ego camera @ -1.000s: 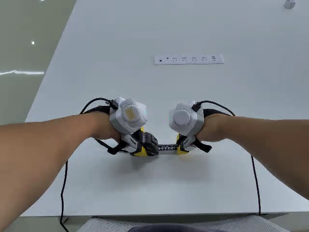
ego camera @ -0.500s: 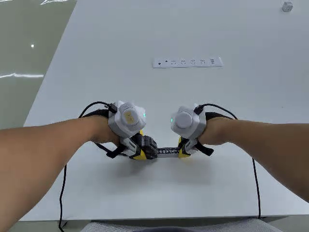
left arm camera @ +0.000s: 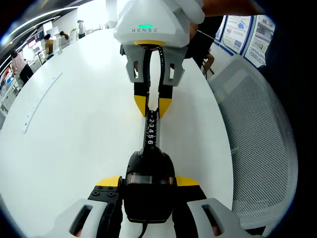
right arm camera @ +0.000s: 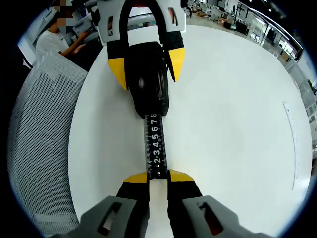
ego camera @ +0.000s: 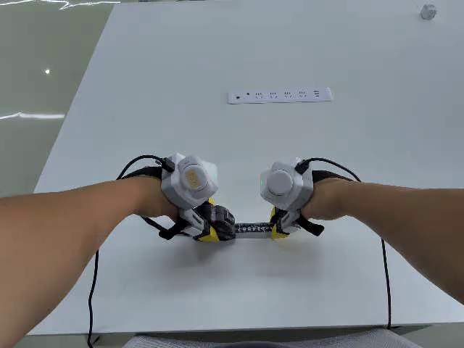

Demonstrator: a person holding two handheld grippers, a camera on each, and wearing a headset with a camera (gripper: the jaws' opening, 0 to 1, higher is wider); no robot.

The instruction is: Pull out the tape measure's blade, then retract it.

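Case (ego camera: 220, 220) sits clamped in the left gripper (ego camera: 210, 230), low on the table (ego camera: 304, 43) near its front edge. I think this keeps it from sliding while the right gripper (ego camera: 276, 230) pinches the blade (right arm camera: 155, 144) tip. A short piece is out. The pull needs room to the right, and the table there looks bare. The power strip (ego camera: 280, 96) lies well apart.

A white tabletop (ego camera: 181, 58) is carrying a power strip (ego camera: 280, 95); a glossy floor (ego camera: 36, 94) left of the tabletop is reflecting lights; a mesh chair (left arm camera: 257, 144) is standing at its edge.
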